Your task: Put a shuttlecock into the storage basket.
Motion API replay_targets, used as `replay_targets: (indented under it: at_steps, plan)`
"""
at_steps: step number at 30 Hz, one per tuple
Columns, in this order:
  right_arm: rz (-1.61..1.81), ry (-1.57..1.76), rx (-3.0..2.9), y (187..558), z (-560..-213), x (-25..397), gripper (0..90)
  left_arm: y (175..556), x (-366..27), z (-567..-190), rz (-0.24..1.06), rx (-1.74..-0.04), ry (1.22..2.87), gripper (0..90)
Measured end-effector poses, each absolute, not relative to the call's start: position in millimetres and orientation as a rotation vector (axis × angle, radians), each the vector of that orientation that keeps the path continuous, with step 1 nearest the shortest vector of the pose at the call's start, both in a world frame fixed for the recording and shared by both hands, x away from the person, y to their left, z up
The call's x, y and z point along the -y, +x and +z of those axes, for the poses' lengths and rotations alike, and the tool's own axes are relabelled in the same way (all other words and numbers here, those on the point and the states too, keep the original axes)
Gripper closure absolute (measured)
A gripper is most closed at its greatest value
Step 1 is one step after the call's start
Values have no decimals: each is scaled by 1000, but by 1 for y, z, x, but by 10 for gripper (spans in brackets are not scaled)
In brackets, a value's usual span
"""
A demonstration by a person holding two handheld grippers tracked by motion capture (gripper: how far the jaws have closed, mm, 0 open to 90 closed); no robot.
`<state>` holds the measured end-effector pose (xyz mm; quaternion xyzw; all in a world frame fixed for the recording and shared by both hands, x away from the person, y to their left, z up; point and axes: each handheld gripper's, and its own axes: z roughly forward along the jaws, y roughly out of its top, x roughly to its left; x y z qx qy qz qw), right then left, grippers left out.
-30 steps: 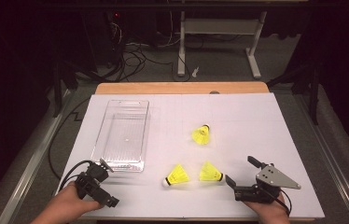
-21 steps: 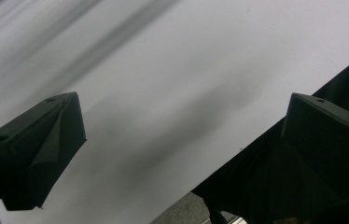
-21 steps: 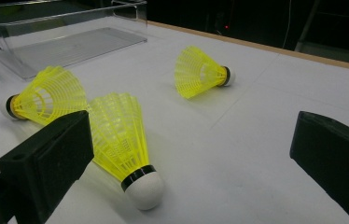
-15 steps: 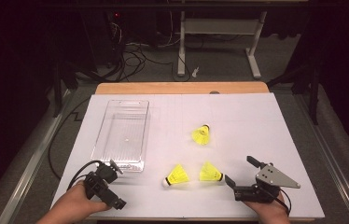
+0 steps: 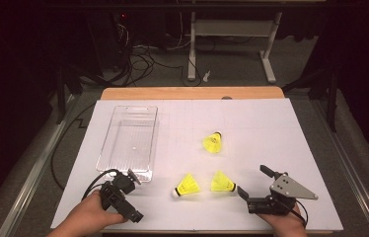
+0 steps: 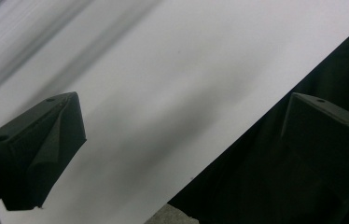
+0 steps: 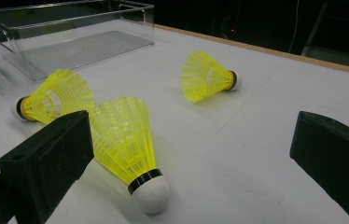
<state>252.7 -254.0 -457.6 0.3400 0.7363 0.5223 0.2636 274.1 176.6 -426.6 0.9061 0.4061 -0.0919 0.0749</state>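
Note:
Three yellow shuttlecocks lie on the white table. One (image 5: 212, 142) rests mid-table, and two lie side by side nearer me (image 5: 187, 185) (image 5: 222, 182). My right gripper (image 5: 254, 181) is open at the front right, just right of the nearest shuttlecock (image 7: 126, 140), which lies by its left jaw with the white cork toward the camera. The right gripper (image 7: 191, 151) holds nothing. The other two (image 7: 53, 98) (image 7: 207, 77) lie beyond. My left gripper (image 5: 122, 197) is open and empty at the front left, below the clear bin (image 5: 128, 143). The left gripper (image 6: 182, 135) faces bare white table surface.
The clear plastic bin (image 7: 70, 37) stands empty at the left of the table. The table's front edge (image 5: 197, 231) runs just below both hands. A dark area beyond the table edge (image 6: 303, 140) lies under the left gripper's right jaw.
My left gripper has shifted a little to the right and turned. The right gripper and the shuttlecocks have stayed put.

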Motion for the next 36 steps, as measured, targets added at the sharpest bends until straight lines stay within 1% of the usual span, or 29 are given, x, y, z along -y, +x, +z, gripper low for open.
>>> replay_targets:
  at_steps: [21,27,36]
  plan:
    - [1409,913,-2013,254,-460,255,2,277,-145,-421,-294,-1105,2737,8]
    - [1400,888,-2011,251,-457,253,2,277,-132,-423,-274,-1066,2770,9]
    - [1398,892,-2014,251,-457,252,2,279,-118,-421,-276,-1009,2760,9]
